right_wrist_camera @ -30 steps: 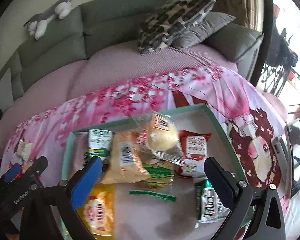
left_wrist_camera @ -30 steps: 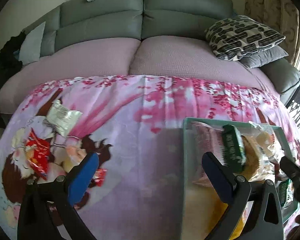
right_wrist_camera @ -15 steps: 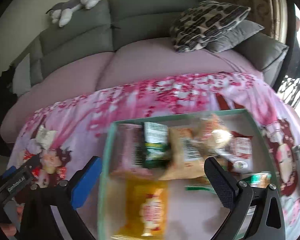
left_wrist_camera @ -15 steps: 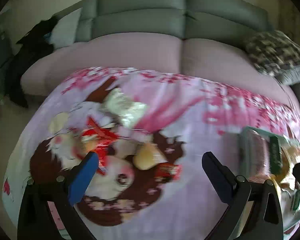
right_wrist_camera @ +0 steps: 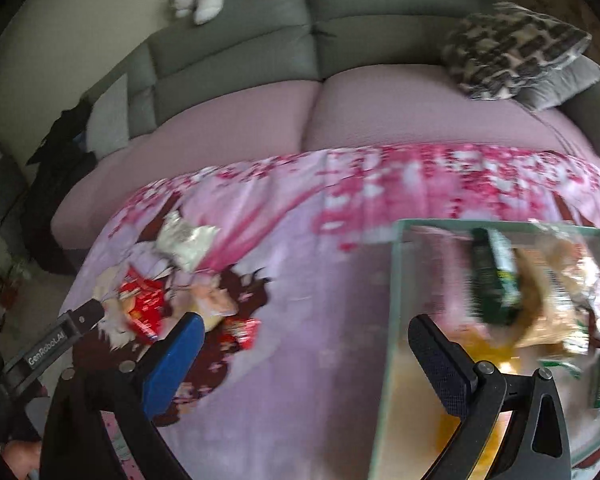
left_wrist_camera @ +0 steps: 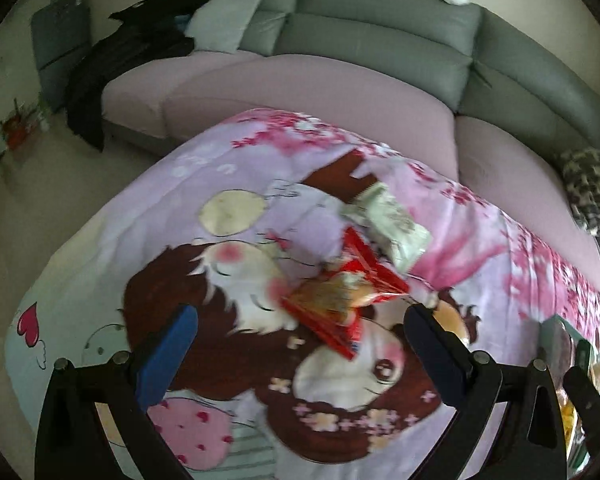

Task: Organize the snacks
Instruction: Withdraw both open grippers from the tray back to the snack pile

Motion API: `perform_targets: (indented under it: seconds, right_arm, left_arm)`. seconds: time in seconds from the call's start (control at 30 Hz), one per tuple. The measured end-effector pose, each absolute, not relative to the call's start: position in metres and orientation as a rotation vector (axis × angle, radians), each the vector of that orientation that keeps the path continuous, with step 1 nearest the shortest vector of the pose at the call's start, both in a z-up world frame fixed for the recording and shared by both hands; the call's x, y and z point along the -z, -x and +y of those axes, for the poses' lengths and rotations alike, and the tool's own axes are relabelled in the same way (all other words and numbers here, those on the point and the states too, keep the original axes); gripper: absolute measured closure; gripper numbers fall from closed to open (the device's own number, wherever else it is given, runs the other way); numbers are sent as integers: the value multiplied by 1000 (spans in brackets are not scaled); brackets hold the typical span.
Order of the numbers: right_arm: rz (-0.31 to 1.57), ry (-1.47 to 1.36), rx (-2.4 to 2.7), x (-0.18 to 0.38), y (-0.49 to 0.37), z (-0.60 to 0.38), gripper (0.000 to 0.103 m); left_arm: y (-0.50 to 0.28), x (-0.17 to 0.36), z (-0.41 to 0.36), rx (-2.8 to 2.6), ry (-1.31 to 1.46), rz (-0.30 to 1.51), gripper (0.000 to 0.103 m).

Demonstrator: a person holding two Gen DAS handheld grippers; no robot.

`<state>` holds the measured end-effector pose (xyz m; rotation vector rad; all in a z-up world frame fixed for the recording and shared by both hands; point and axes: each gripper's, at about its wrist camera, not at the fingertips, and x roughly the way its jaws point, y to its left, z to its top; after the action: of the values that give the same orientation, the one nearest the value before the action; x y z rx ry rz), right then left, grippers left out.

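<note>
The left gripper hung wide open and empty over a cartoon-print blanket, its fingers framing a red snack packet that lay beside a pale packet. The right gripper, jaws likewise spread and holding nothing, straddled the left rim of a green tray crowded with snacks, among them a dark green packet. Bare blanket stretched between the loose packets and the tray. The tray's contents were blurred, perhaps bread rolls, and its right side ran out of view. A grey sofa bordered the far edge.
</note>
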<state>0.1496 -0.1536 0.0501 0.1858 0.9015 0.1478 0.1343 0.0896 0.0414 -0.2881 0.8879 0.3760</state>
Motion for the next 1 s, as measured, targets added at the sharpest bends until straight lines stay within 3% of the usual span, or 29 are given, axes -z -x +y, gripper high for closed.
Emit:
perform_targets:
  seconds: [0.77, 0.9, 1.0]
  right_arm:
    - [1019, -104, -224, 11, -166, -93, 0]
    - [1014, -82, -215, 14, -168, -89, 4]
    - [1018, -87, -214, 17, -169, -90, 12]
  left_arm:
    - [-141, -23, 110, -338, 332, 838, 0]
    - [-150, -18, 107, -289, 364, 852, 0]
    - [-154, -11, 103, -222, 406, 855, 0]
